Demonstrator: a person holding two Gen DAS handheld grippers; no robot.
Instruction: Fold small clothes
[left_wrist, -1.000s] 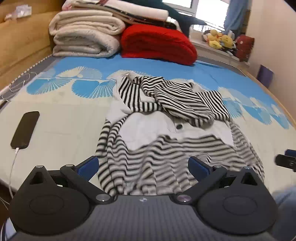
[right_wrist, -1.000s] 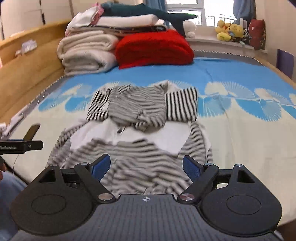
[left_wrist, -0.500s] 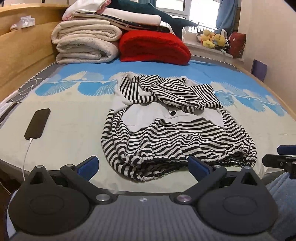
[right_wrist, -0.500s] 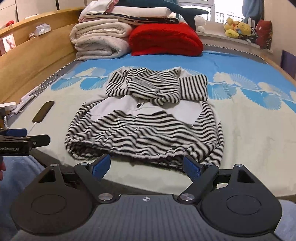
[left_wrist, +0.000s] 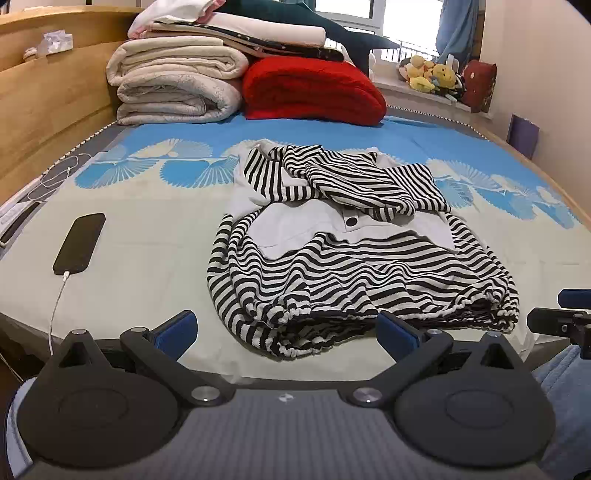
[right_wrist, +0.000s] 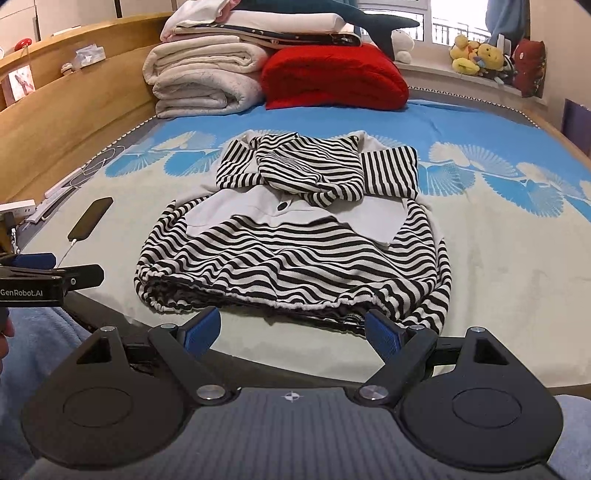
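A small black-and-white striped garment with a plain grey chest panel lies on the bed, its sleeves folded over the top and its gathered hem toward me. My left gripper hovers open at the near edge of the bed, just short of the hem's left part, with nothing between its blue pads. My right gripper is open too, just in front of the hem's middle, empty. Each gripper shows at the edge of the other's view.
A black phone on a white charging cable lies left of the garment. Folded cream blankets and a red blanket are stacked at the head of the bed. A wooden bedside board runs along the left. Blue-clad legs sit below the bed edge.
Both grippers have pulled back toward the near edge of the bed, so the garment's whole hem now shows in front of the pads. The garment lies still; both grippers stayed open.
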